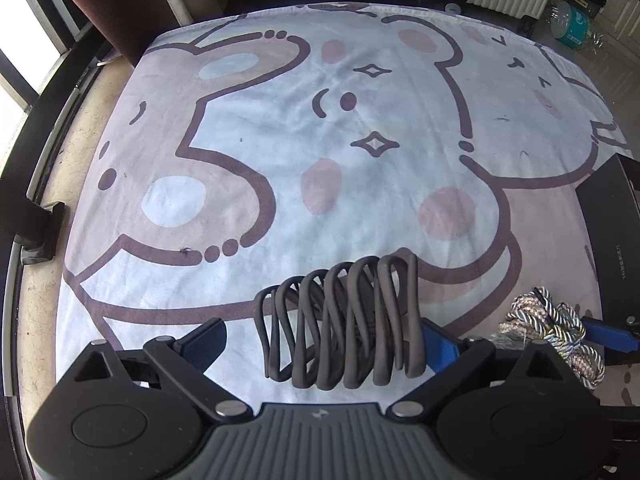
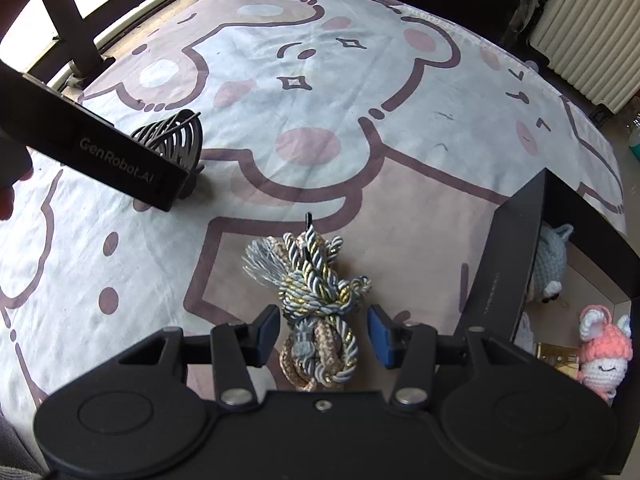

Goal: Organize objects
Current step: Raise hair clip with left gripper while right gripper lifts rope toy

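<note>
Left tool (image 1: pixel 320 340) spread wide around dark coiled cord (image 1: pixel 340 320), pads not clamped. Right tool (image 2: pixel 324 330) released, straddling braided rope bundle (image 2: pixel 316 304) on blanket (image 2: pixel 360 120), left of black box (image 2: pixel 504 268).

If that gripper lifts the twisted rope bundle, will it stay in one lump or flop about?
The rope bundle will probably sag, since it is soft braided cord. Its knotted middle should likely keep it together. The frayed tassel and loose loops would likely dangle beside the right gripper.
</note>
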Available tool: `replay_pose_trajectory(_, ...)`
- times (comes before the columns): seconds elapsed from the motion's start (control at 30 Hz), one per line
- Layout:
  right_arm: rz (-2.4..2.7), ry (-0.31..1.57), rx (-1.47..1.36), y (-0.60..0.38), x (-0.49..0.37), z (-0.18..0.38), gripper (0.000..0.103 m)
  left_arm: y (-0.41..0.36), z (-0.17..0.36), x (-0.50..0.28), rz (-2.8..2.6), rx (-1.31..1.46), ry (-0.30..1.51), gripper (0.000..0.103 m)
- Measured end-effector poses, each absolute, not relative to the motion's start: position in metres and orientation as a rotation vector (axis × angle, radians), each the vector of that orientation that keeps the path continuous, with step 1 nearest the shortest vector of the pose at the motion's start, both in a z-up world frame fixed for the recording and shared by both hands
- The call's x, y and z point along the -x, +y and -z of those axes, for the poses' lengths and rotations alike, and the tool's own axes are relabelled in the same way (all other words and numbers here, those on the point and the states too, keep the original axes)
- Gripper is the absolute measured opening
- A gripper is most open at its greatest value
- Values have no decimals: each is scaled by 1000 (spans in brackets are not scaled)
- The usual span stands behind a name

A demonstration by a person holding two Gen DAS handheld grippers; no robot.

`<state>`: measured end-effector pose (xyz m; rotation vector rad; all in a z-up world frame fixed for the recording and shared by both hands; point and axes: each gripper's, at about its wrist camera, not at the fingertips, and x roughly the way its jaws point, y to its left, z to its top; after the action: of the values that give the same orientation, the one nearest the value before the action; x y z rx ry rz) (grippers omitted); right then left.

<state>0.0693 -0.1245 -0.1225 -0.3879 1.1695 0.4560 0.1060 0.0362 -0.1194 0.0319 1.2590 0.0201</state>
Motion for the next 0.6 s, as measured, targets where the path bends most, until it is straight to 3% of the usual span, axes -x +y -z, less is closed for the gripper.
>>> replay_pose_trajectory(0.4,-459,1151,311,-130,-75,115,51,62,121,-110,2,289,1291,99)
replay_pose_trajectory(0.6,-469,1150,303,-128,-75,115,51,58,116,-110,26,265,1291,99)
